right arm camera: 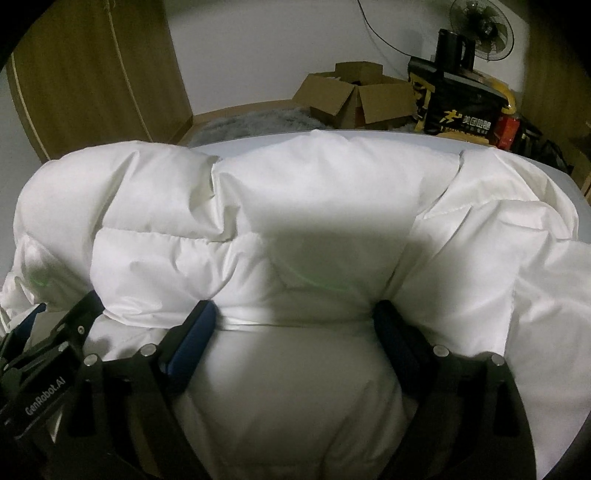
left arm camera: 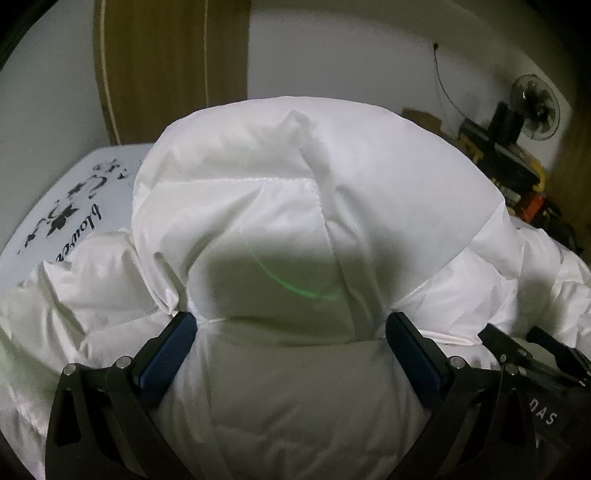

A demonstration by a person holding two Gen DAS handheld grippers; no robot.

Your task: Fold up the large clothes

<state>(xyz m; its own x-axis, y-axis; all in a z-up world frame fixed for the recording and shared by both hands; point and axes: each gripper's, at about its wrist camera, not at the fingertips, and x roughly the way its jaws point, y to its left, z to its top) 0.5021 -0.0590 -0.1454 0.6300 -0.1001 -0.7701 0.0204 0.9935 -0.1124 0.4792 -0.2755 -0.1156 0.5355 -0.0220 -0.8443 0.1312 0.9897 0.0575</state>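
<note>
— Where was the puffy white jacket [left arm camera: 295, 192] when you looked?

— Heaped on the bed [left arm camera: 74, 177], bulging up between both pairs of fingers. The left gripper [left arm camera: 291, 325] had its blue-padded fingers [left arm camera: 170, 354] spread wide, a thick quilted fold pushed in between them and pressing on both pads. The right gripper [right arm camera: 291, 317] stood just beside it, its fingers [right arm camera: 192, 339] equally wide around another fat fold of the same jacket [right arm camera: 314, 206]. Whether either one was truly squeezing or only straddling the padding, I could not tell.

— Any room to move?

— Some. At the bed's left edge a strip of the printed sheet lay bare, black lettering on it. At the far edge the jacket reached almost to the rim [right arm camera: 388, 133], and on the right it spilled toward that side's edge.

— And around the bed?

— A wooden wardrobe [right arm camera: 92, 74] stood to the left, past the far corner. Beyond the far edge sat an open cardboard box [right arm camera: 354, 96], a black bag with yellow print [right arm camera: 458, 110] and a standing fan [right arm camera: 480, 26], all close to the bed's right far corner.
</note>
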